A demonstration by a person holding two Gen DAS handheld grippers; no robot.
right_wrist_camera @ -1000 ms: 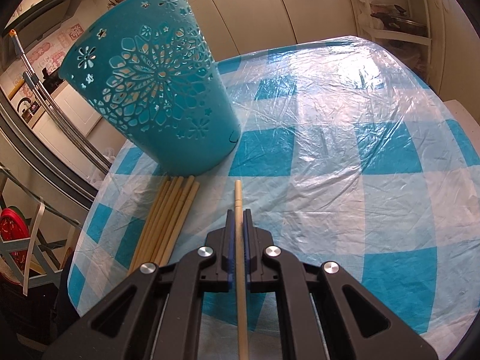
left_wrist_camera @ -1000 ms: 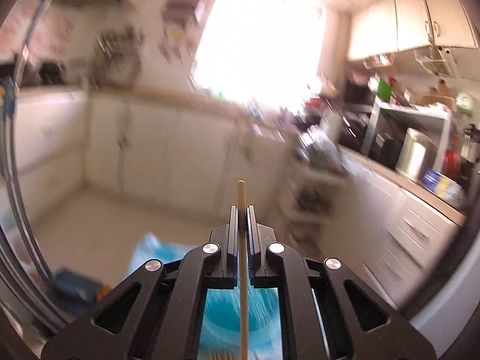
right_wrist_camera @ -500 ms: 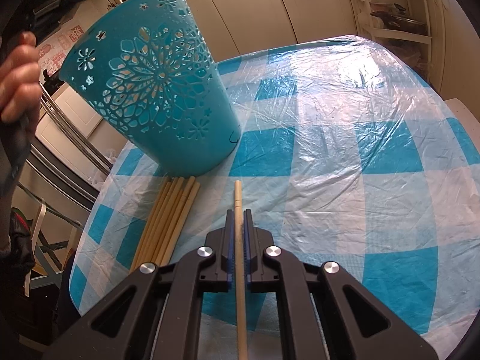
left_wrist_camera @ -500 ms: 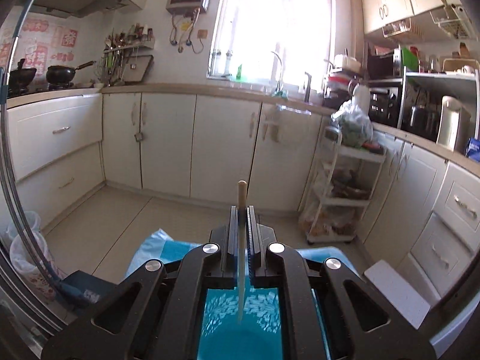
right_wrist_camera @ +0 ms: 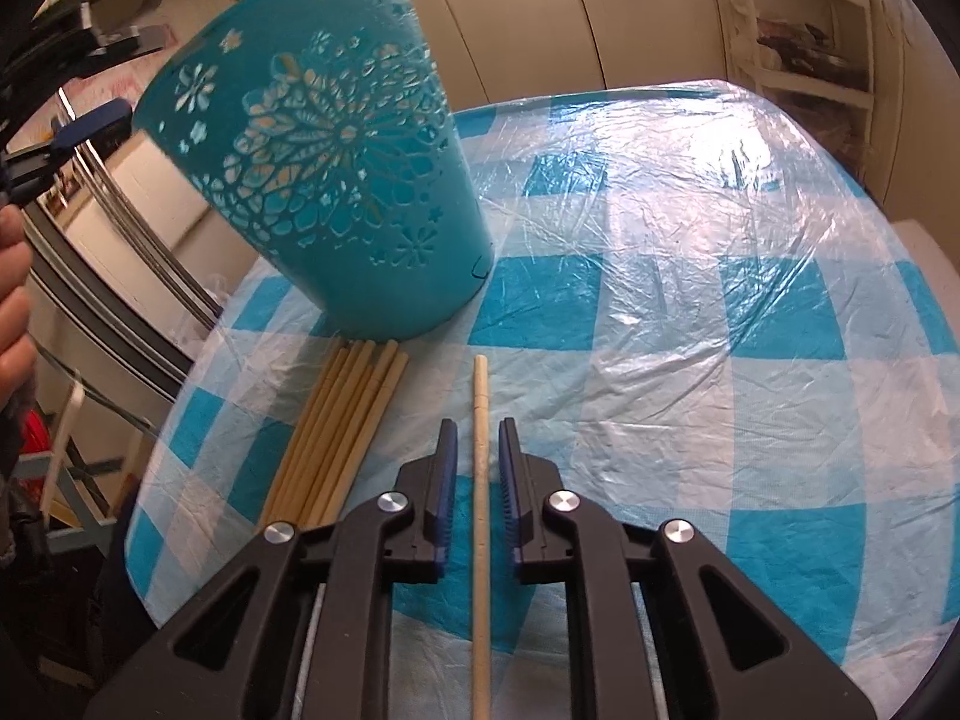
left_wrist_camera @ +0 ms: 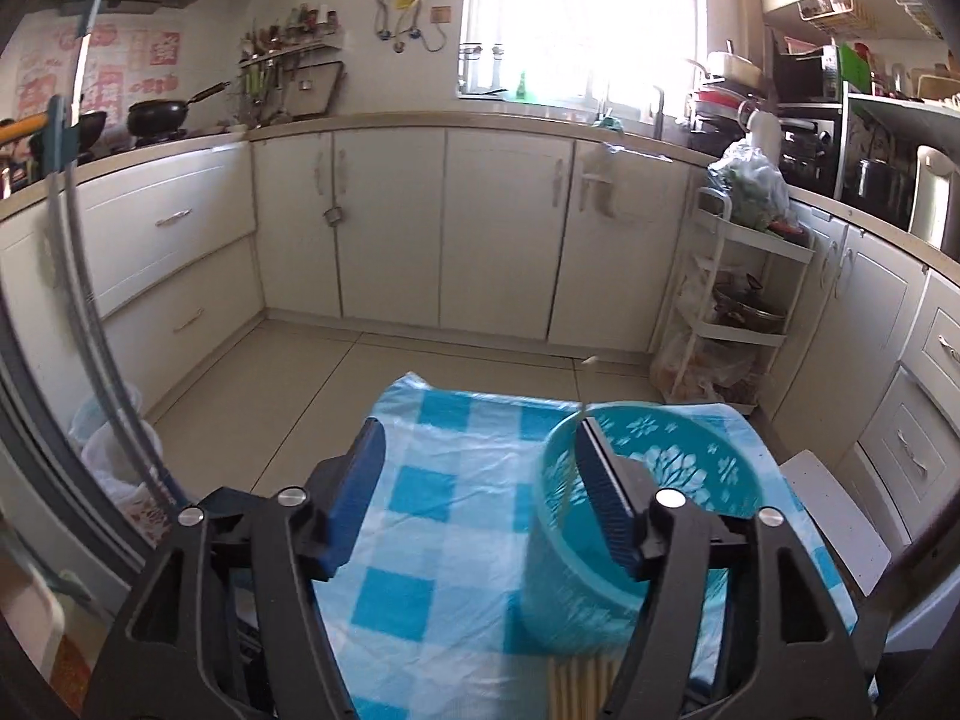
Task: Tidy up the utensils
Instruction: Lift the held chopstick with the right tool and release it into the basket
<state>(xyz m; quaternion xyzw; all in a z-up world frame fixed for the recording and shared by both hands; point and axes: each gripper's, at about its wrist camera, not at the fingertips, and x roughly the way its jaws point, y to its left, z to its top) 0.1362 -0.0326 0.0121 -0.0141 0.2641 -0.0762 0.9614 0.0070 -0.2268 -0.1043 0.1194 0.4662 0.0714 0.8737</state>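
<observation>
A teal cut-out plastic bin [right_wrist_camera: 336,180] stands on the blue-checked tablecloth [right_wrist_camera: 690,312]. Several wooden chopsticks [right_wrist_camera: 336,432] lie bundled in front of it. My right gripper [right_wrist_camera: 477,438] is open low over the cloth, and one chopstick [right_wrist_camera: 480,480] lies between its jaws, untouched. My left gripper [left_wrist_camera: 480,438] is open and empty, high above the table beside the bin [left_wrist_camera: 636,516]; its right finger [left_wrist_camera: 606,498] overlaps the bin's rim. A blurred chopstick shows inside the bin. The bundle [left_wrist_camera: 585,687] shows at the bottom.
White kitchen cabinets [left_wrist_camera: 450,228] and a white trolley [left_wrist_camera: 738,312] stand beyond the table. A white stool [left_wrist_camera: 834,516] is at the table's right. The person's left hand [right_wrist_camera: 12,312] shows at the left edge of the right wrist view.
My left gripper opened and the chopstick it held is gone from its jaws; it now looks down past the bin. My right gripper opened around its chopstick.
</observation>
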